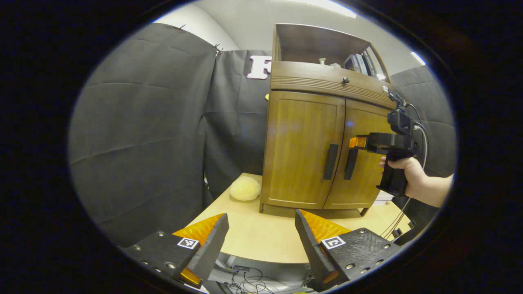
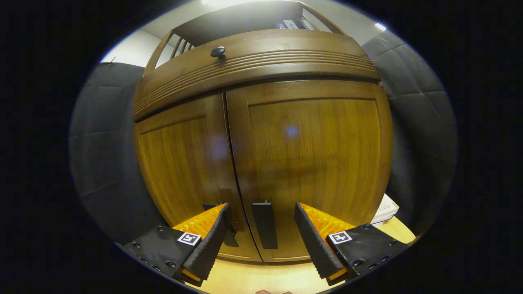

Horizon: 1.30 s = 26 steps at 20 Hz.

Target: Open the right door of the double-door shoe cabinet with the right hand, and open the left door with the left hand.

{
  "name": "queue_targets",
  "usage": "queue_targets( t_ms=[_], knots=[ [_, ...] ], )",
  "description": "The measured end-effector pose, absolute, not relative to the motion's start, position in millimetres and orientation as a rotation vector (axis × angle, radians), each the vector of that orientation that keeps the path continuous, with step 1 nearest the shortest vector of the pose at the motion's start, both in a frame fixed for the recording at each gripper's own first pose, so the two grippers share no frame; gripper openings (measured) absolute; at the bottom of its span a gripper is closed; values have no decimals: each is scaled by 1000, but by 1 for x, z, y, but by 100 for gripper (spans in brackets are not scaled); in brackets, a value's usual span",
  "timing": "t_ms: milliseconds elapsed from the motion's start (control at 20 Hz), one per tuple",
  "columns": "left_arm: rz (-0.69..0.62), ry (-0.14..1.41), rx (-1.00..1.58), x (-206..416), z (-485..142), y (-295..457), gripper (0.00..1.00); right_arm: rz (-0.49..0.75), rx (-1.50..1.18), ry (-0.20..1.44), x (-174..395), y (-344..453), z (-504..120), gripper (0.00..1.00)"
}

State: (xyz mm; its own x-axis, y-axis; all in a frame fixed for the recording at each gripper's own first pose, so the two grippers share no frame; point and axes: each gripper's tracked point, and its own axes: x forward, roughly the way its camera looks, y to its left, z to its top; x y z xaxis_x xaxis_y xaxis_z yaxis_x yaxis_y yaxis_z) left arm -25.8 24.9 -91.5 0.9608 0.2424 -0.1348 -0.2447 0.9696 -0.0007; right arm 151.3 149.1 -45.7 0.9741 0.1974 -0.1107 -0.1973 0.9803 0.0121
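Right gripper [image 2: 261, 228] held spread, right door handle [image 2: 264, 224] just ahead between fingers. Best squared up before clamping. Left gripper [image 1: 261, 241] spread, well back.

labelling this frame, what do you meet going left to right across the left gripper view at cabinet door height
black cloth wall → yellow plush ball → left door → left door handle → right door handle → right claw, open at that handle → hand holding it

right tool [image 1: 356, 142] tips hide part of right handle [image 1: 350, 163].
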Motion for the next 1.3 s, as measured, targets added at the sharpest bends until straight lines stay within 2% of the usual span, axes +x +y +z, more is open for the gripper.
queue_targets(
  t_ms=[150,250,350,400,650,800,950,1100,1200,1250,1300],
  knots=[
    [264,129,-51,-23,-94,22,91,209,-35,127,161,155,-59,92],
    [281,139,-45,-22,-95,24,91,207,-47,142,169,154,-67,100],
    [301,145,-20,-20,-92,26,91,207,-42,165,177,153,-79,98],
    [306,148,-10,-20,-91,26,91,206,-43,171,179,153,-81,93],
    [299,165,23,-18,-93,30,90,208,-71,173,191,154,-89,92],
    [308,170,79,-16,-92,30,91,214,-71,183,195,158,-94,61],
    [309,166,112,-16,-93,29,91,253,-41,183,193,164,-92,55],
    [296,163,92,-17,-91,27,91,237,-34,191,196,157,-93,53],
    [290,165,81,-15,-92,24,91,243,-49,185,200,158,-95,31],
    [289,167,82,-12,-93,23,91,250,-59,180,199,158,-95,34],
    [287,169,83,-10,-93,20,91,250,-64,176,199,158,-94,31]
  ],
)
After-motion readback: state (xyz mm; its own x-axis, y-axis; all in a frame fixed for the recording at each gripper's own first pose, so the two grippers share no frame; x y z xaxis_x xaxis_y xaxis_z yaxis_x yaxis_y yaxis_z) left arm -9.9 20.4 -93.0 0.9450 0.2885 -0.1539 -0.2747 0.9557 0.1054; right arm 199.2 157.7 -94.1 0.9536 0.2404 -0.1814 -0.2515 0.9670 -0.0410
